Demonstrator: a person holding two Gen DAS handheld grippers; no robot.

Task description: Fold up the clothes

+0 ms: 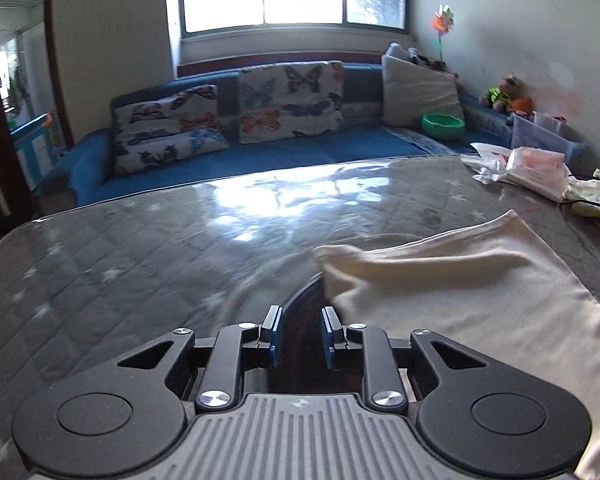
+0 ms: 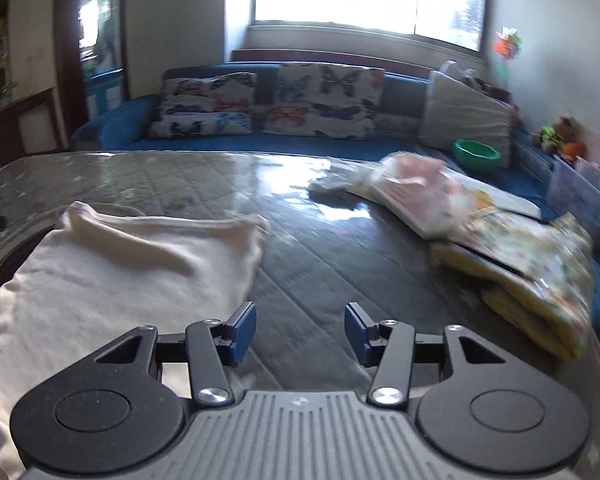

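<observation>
A cream-white garment (image 1: 472, 284) lies partly folded on the grey quilted table (image 1: 120, 256), to the right of my left gripper (image 1: 301, 318). That gripper is open and empty at the garment's left edge, its right finger close to the cloth. In the right wrist view the same garment (image 2: 120, 264) lies to the left. My right gripper (image 2: 300, 322) is open and empty over bare table (image 2: 320, 240), its left finger (image 2: 244, 320) beside the garment's right edge.
Plastic-wrapped packages (image 2: 420, 196) and a yellow floral bundle (image 2: 540, 276) lie at the table's right side. A blue sofa (image 1: 260, 152) with butterfly cushions stands beyond the far edge, with a green bowl (image 1: 443, 125) on it. A window is behind.
</observation>
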